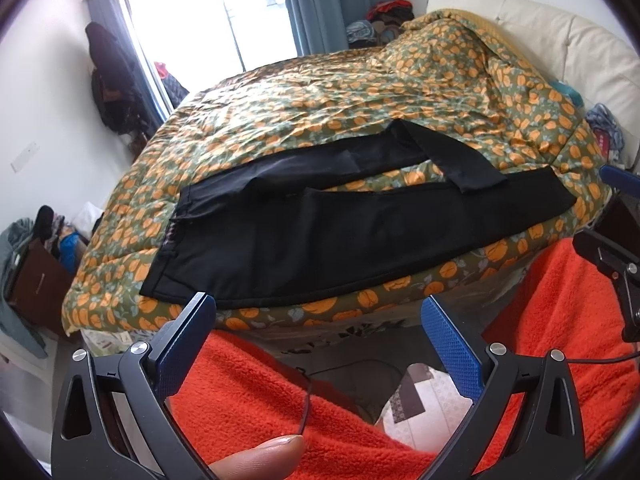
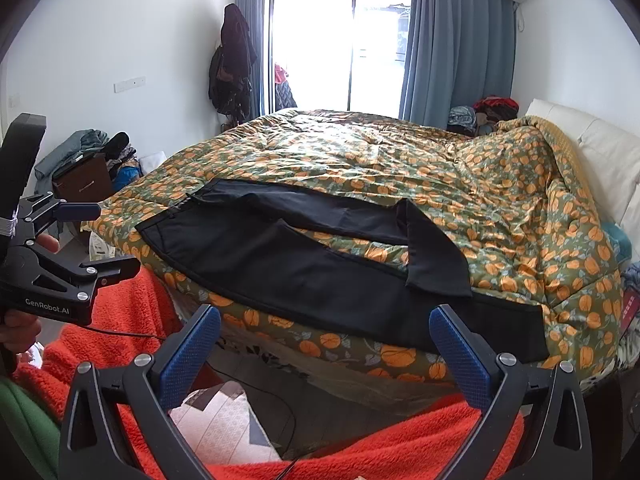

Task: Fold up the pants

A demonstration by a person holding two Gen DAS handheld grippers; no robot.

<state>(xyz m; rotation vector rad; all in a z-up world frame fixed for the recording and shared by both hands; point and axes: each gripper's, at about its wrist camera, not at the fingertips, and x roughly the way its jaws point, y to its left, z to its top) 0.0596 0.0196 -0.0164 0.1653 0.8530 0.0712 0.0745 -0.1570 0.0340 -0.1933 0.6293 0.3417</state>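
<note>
Black pants [image 1: 304, 232] lie spread along the near edge of the bed, waistband to the left, legs to the right. The far leg's end is folded back across toward the near leg [image 2: 432, 256]. The pants also show in the right wrist view [image 2: 280, 264]. My left gripper [image 1: 318, 312] is open and empty, held in front of the bed edge just below the pants' hip. My right gripper [image 2: 324, 320] is open and empty, just short of the near leg. The left gripper shows at the left of the right wrist view [image 2: 100, 240].
The bed carries a green quilt with orange pumpkins [image 2: 360, 160] and a cream headboard [image 2: 600, 148] at right. The person's orange fleece legs [image 1: 256, 400] are below the grippers. Clutter and a brown box [image 2: 84, 184] stand at left, a window [image 2: 336, 44] behind.
</note>
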